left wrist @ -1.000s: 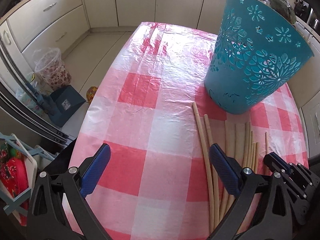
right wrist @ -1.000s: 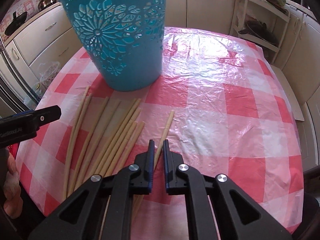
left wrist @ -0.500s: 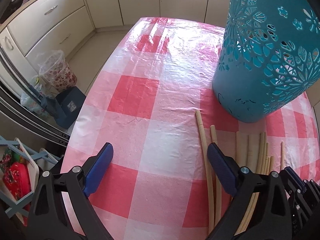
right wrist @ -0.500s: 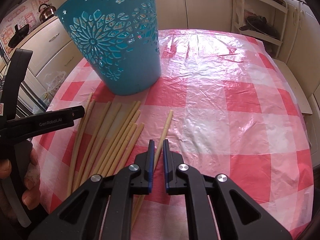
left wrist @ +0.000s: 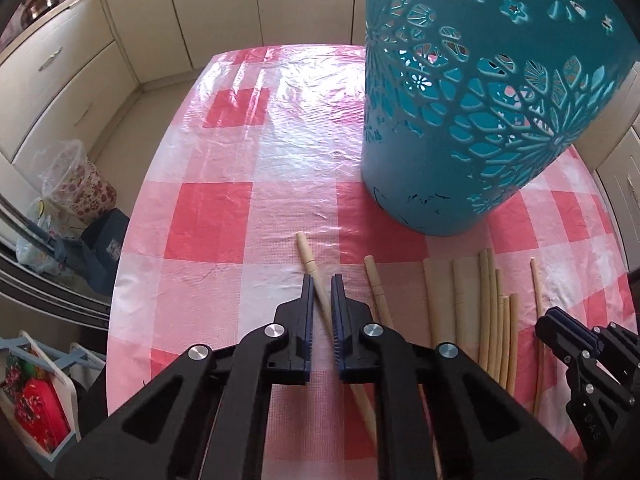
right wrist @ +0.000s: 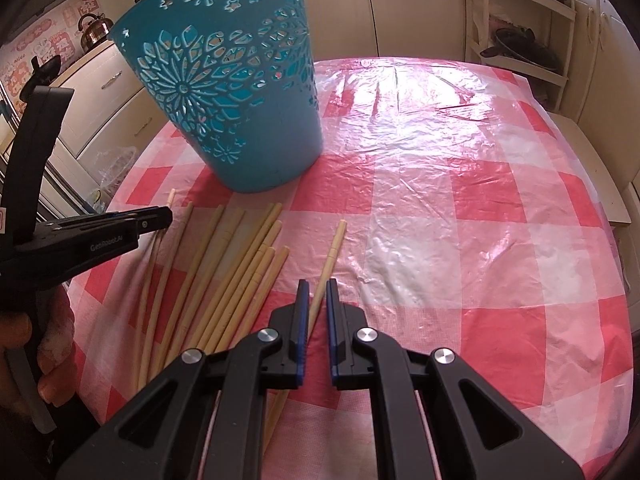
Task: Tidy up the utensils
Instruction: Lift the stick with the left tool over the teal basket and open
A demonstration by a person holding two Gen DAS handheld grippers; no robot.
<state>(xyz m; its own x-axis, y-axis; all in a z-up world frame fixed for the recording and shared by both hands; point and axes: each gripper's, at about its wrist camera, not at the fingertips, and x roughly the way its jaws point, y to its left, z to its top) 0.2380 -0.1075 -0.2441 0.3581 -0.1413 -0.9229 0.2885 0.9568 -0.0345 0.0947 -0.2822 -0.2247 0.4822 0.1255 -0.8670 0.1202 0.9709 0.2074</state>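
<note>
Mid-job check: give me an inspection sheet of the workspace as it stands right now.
Surface: red-and-white checked tablecloth under clear plastic, wrinkled.
Job's things: teal basket upright; chopsticks fanned flat in front of it.
Clutter: nothing seen on the table.
Grippers: left gripper shut on the leftmost chopstick; right gripper shut on the rightmost chopstick.
Cables: nothing seen.
Surroundings: cream cabinets, kettle, rack.

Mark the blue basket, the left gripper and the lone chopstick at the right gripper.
blue basket [right wrist: 256,160], right wrist view, lower wall.
left gripper [left wrist: 320,280], left wrist view, between fingertips.
lone chopstick [right wrist: 335,242], right wrist view, upper shaft.
</note>
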